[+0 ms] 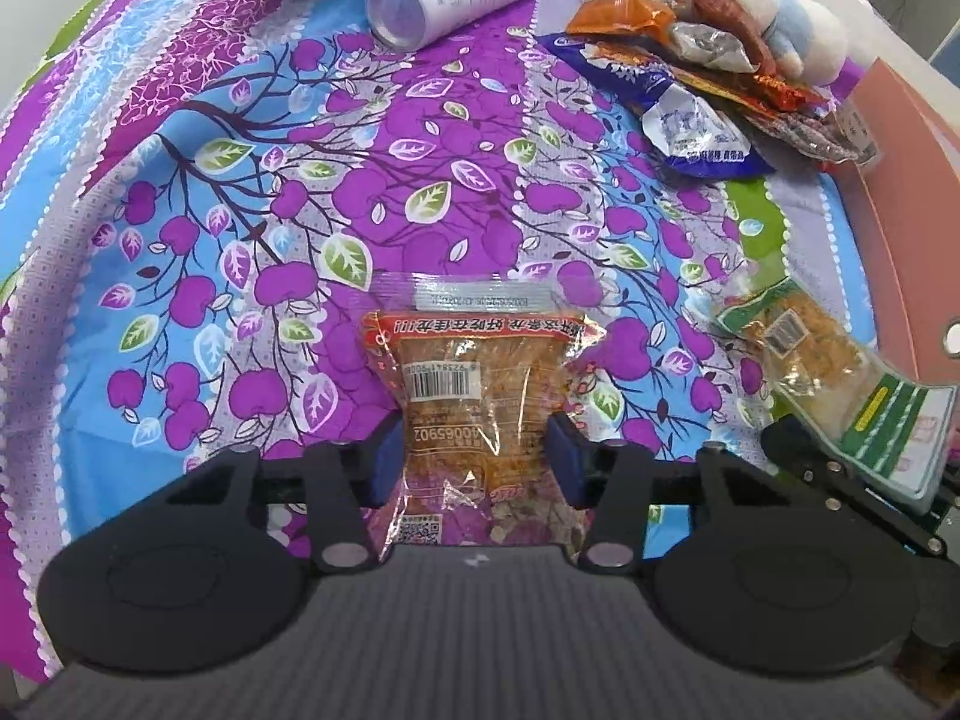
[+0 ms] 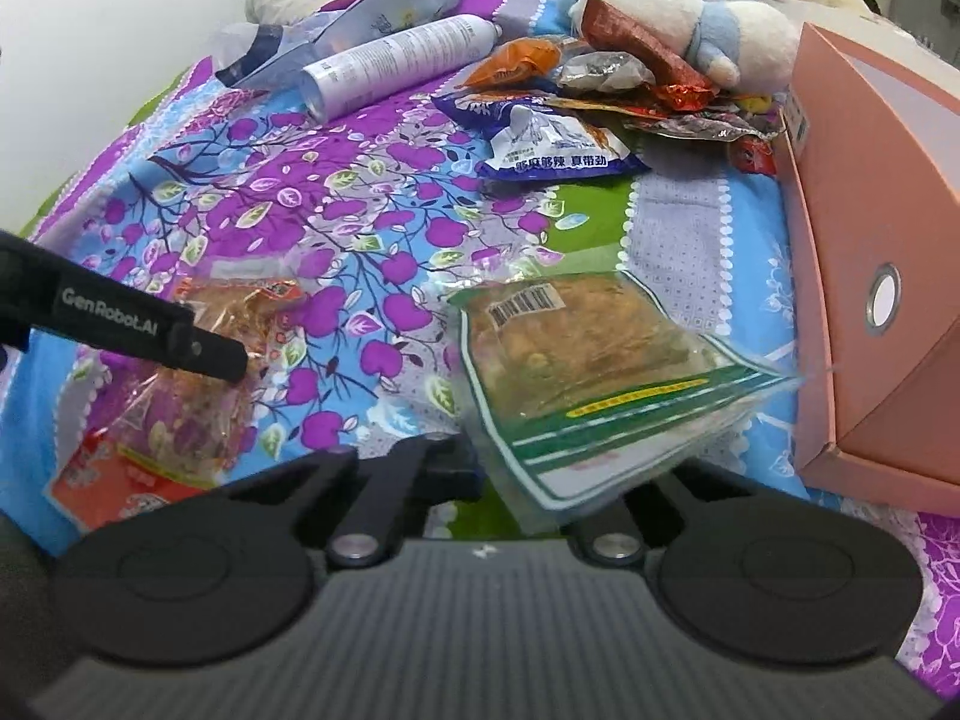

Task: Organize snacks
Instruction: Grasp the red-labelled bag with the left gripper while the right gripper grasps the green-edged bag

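Note:
A clear red-and-orange snack packet (image 1: 474,396) lies flat on the flowered bedspread (image 1: 300,180). My left gripper (image 1: 477,462) straddles its lower half, and both blue pads (image 1: 387,462) press against its sides. The right wrist view shows the same packet (image 2: 180,414) under a black finger (image 2: 204,348) of that gripper. My right gripper (image 2: 528,480) is shut on the white-and-green end of a green snack packet (image 2: 576,360), which tilts up off the cloth and hides the fingertips. The left wrist view has this packet (image 1: 828,372) at the far right.
A pink box (image 2: 870,240) stands along the right side. At the back lies a pile of several snack packets (image 2: 570,114) against a white-and-blue plush toy (image 2: 690,18). Left of that, a white spray can (image 2: 396,60) lies beside crumpled plastic bags (image 2: 360,12).

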Tool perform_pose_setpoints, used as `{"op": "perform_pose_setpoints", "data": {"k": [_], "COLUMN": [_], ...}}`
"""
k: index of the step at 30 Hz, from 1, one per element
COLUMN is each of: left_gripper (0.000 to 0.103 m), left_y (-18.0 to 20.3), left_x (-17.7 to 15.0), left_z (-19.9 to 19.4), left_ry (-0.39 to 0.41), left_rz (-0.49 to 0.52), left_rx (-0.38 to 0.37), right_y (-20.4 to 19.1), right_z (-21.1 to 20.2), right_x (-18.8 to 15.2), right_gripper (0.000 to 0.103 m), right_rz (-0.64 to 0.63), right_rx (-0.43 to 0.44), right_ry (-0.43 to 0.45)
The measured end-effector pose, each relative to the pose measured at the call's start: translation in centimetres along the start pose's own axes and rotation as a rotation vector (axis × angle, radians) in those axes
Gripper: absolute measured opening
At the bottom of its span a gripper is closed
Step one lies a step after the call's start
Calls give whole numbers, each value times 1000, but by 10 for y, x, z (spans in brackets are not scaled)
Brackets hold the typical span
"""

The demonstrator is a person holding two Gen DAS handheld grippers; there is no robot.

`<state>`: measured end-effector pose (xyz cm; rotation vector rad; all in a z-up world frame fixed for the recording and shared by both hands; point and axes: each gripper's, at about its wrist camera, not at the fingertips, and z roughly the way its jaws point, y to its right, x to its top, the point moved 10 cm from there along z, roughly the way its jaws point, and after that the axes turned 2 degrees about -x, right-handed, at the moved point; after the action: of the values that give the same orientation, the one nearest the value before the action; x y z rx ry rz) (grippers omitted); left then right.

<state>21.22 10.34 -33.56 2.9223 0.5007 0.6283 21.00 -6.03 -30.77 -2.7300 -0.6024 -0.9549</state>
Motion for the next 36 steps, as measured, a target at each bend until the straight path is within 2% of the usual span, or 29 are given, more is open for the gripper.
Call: {"op": "perform_pose_setpoints", "data": {"k": [14,25,31,32,33,34,35,36], "left_gripper": [53,53,53,53,53,53,53,53], "left_y": [3,24,19,17,15,13,12,10], "left_x": [2,7,3,3,3,3,3,4], "left_z": [-32,-62,-57,-56,-55,-54,-53,-51], "left_ry": [43,105,97,94,92,90,89,88], "left_rz": [-40,10,-1,-3,-5,-8,-11,-15], "left_rx": [-63,-106,-100,-99,-99,-100,-100,-99], "right_y": [-2,7,9,8,8,8,7,6], "right_z": [-37,-74,-62,-58,-56,-53,-51,-47], "right_x": [6,18,10,10,10,11,13,16], "right_gripper": [4,4,9,12,40,72,83,83], "right_rz": [73,103,136,126,124,130,136,129], "right_rx": [41,39,39,31,31,35,42,49], "right_ry": [87,186,145,141,143,155,176,190]}}
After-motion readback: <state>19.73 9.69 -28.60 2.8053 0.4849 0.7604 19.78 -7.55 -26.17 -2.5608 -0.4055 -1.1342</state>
